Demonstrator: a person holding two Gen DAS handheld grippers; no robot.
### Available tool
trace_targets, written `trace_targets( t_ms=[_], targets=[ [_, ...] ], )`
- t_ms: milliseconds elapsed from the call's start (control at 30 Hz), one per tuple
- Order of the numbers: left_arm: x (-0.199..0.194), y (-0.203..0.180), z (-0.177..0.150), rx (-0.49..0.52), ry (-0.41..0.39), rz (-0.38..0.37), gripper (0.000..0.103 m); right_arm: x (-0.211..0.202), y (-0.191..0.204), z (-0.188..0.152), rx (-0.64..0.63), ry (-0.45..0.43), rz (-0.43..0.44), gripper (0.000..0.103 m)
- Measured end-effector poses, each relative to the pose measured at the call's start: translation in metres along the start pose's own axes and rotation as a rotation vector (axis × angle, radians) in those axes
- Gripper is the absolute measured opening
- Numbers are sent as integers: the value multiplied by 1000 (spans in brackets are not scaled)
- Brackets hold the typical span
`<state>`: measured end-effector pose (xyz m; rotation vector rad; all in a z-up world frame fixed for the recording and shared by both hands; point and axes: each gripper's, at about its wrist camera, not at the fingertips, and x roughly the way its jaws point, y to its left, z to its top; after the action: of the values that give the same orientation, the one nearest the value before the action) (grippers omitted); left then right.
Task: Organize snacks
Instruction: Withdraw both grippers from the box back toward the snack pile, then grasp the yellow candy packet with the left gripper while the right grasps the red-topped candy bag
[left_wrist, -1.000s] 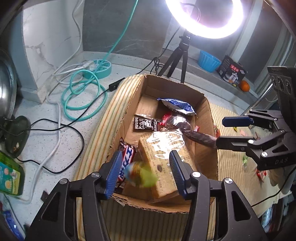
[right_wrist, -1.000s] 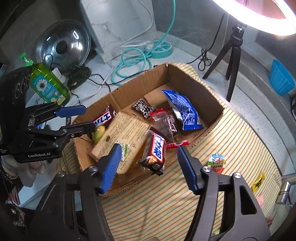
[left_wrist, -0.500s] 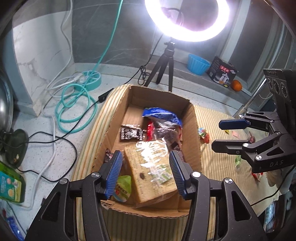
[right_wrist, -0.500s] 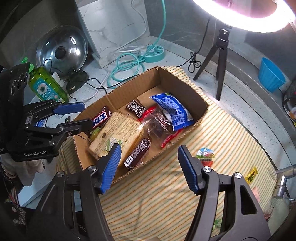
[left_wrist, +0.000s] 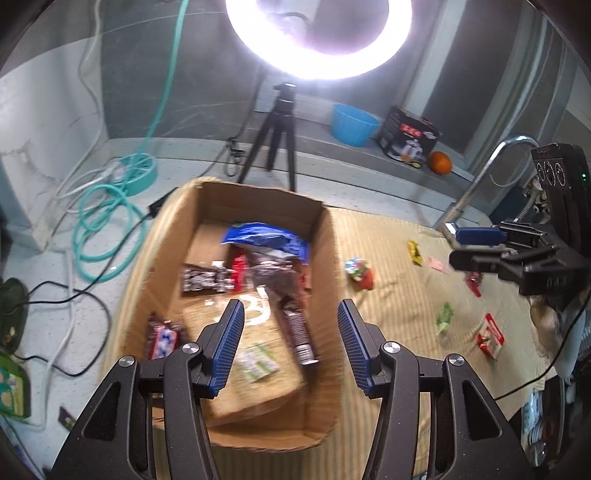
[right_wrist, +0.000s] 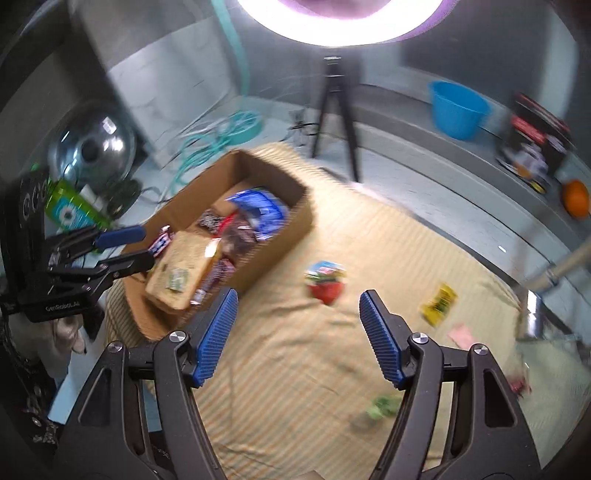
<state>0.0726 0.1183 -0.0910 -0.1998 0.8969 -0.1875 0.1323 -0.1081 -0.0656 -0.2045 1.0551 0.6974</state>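
Left tongs (left_wrist: 290, 345) are held apart, empty, over the box (left_wrist: 325, 280); right tongs (right_wrist: 297, 332), just widened, are empty above the cloth (right_wrist: 295, 369).

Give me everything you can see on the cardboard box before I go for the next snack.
The cardboard box is a brown, open-topped corrugated carton with its flaps out of the way. It sits upright on the striped yellow cloth, near the cloth's edge by the teal hose. Inside lie a blue bag at the far end, dark wrapped bars, a red packet and a large tan cracker pack at the near end. Neither gripper touches it; the left gripper hovers open above its near end.
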Motion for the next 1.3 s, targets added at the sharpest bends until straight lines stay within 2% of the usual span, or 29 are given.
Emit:
trace_targets(
  t_ms=[333,600,867,1000,1067,1133,1300],
  targets=[
    [31,-54,11,89,44,-99,52,-34,-83,-52,195,-1,-87,71],
    [65,-100,13,150,106,-175,52,-43,-121,-86,276,16,-145,71],
    [99,-132,24,174,147,-205,52,-52,-173,-114,363,40,-209,70],
    [122,-145,35,163,164,-205,51,-50,-200,-129,417,70,-227,61],
    [131,-150,39,159,172,-208,49,-46,-209,-134,428,87,-238,61],
    [141,-156,44,168,176,-205,49,-43,-218,-139,459,97,-212,61],
    [162,-169,52,171,202,-214,49,-39,-248,-148,639,69,-111,61]
  ],
)
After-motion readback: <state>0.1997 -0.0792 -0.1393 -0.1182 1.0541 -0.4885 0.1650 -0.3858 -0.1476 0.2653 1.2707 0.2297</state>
